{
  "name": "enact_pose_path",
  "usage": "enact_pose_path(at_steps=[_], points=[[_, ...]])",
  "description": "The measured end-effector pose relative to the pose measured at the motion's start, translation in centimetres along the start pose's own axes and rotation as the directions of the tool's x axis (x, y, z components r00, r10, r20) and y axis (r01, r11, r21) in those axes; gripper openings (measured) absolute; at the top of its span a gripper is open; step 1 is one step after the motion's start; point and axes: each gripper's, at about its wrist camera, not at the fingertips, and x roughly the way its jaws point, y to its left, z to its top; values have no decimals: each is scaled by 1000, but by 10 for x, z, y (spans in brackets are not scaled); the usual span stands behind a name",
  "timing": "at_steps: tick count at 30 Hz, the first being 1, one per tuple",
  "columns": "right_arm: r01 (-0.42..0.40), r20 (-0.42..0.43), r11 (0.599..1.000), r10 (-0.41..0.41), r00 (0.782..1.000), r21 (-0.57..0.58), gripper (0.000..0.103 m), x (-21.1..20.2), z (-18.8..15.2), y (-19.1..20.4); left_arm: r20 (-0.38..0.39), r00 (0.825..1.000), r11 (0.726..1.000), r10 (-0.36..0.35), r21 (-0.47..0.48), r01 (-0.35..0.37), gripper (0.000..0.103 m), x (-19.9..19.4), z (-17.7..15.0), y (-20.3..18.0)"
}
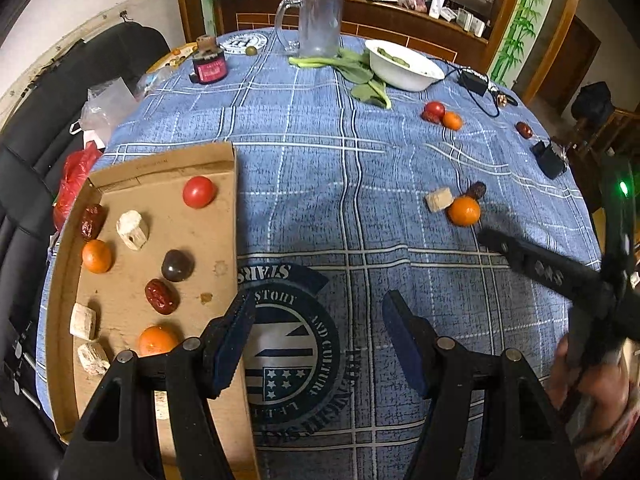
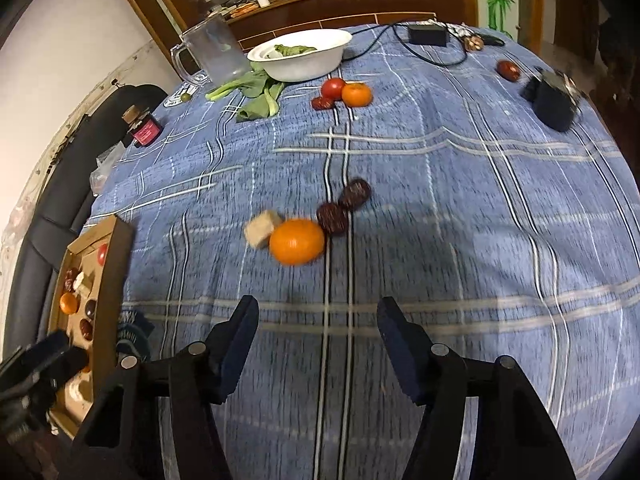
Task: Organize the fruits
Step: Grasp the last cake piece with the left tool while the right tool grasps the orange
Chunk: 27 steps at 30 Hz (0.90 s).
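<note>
Both the left claw (image 1: 318,332) and the right claw (image 2: 318,340) hover spread wide (nothing between the fingers).

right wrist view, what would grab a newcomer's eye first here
The bright orange in the middle of the blue plaid tablecloth, touching a pale cube and a dark red date. Both the right gripper and left gripper are open and empty. On the left, a cardboard tray already holds sorted fruit.
</note>
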Motion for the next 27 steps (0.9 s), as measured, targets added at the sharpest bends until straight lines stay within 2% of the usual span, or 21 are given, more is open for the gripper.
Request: enact_pose_path(at_steps=[5, 7, 9, 10, 11, 12, 13, 19, 21, 27], points=[[46, -7, 994, -47, 999, -98, 66, 27, 17, 12, -14, 1000, 1000, 13, -3, -13, 65, 4, -3, 7], [63, -10, 991, -65, 998, -121, 62, 35, 21, 14, -20, 1000, 1000, 18, -12, -18, 65, 6, -5, 11], [53, -13, 990, -56, 998, -127, 62, 41, 25, 15, -24, 999, 1000, 22, -19, -23, 65, 7, -5, 15], [51, -12, 990, -53, 999, -129, 58, 43, 26, 16, -28, 999, 999, 23, -23, -24, 65, 8, -6, 16], [34, -17, 991, -37, 999, -131, 54, 45, 26, 18, -32, 999, 999, 22, -26, -22, 65, 10, -6, 17], [18, -21, 991, -21, 1000, -132, 44, 46, 27, 20, -36, 999, 999, 17, -30, -18, 65, 11, -7, 16], [5, -26, 991, -9, 1000, -133, 38, 45, 27, 22, -40, 999, 999, 11, -31, -13, 65, 13, -7, 16], [-50, -36, 995, 47, 998, -89, 38, 29, 14, 12, -61, 997, 998, -51, -27, 49, 65, 26, 2, 0], [-59, -37, 996, 57, 998, -65, 38, 20, 8, 4, -58, 996, 998, -69, -4, 69, 65, 31, 8, -11], [-52, -44, 999, 52, 998, -10, 38, -7, -14, -28, -38, 994, 980, -107, 162, 112, 65, 60, 39, -66]])
